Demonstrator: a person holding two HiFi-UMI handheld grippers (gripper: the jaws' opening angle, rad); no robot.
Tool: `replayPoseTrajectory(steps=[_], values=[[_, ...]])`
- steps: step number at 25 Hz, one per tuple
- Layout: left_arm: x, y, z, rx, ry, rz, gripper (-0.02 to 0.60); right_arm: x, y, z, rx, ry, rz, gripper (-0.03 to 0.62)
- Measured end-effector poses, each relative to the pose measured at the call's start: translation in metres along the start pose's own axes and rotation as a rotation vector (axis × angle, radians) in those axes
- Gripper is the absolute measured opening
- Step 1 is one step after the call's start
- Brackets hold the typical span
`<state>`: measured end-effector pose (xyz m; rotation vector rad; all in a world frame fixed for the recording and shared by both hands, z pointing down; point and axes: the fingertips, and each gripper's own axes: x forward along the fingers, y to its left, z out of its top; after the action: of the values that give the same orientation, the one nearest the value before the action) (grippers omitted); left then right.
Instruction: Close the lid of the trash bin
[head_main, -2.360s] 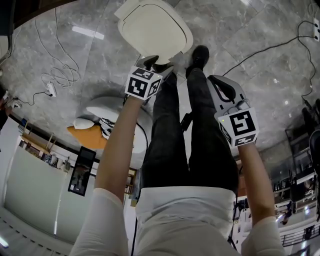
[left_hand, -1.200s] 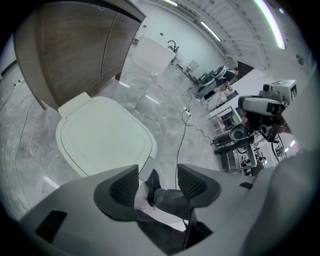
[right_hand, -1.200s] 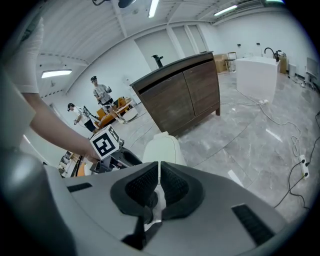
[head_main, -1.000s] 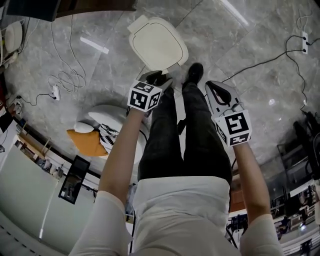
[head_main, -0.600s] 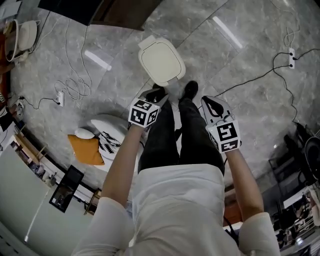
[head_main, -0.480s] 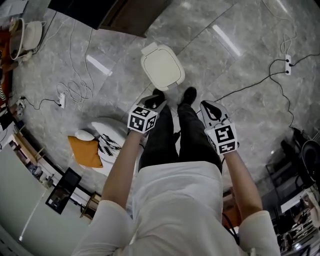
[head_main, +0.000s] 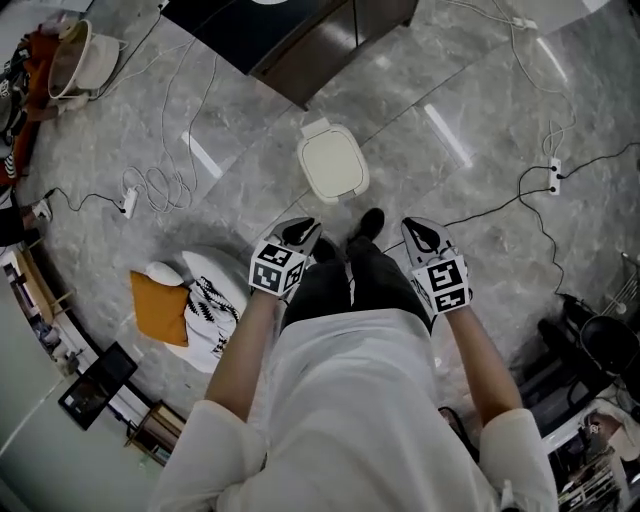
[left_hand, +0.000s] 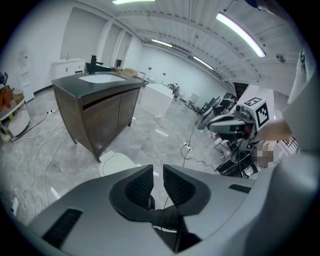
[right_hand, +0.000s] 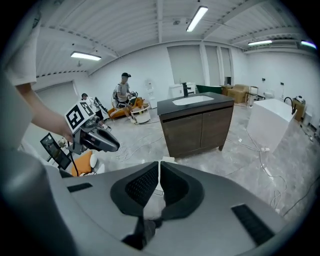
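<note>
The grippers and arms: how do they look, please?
The left gripper and right gripper are light grey shells with black ribbed pads, each bearing a white cube with black square markers. The left jaws have just been closing, empty. The sleeves are white.

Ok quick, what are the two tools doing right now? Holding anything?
Left tool: has just been closing, a thin gap left, holding nothing.
Right tool: closed, holding nothing.
</note>
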<state>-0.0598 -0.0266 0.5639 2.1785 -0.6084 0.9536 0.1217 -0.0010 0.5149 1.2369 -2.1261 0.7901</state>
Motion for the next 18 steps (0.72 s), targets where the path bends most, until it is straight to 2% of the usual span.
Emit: replayPoseTrajectory(steps=[9,14,18], values=[[-0.071,0.001,0.001,-0.027,-0.162,0.062,0.046,-0.017,0.059,0.033,-0.126,-0.039,0.023,0.034],[-0.116,-0.006,-0.010,-0.060,-0.238,0.094,0.030,-0.031,0.096,0.036,-0.179,-0.048,0.028,0.034],[-0.146,-0.017,-0.018,-0.049,-0.291,0.093,0.023,-0.041,0.111,0.036,-0.210,-0.058,-0.003,0.034]])
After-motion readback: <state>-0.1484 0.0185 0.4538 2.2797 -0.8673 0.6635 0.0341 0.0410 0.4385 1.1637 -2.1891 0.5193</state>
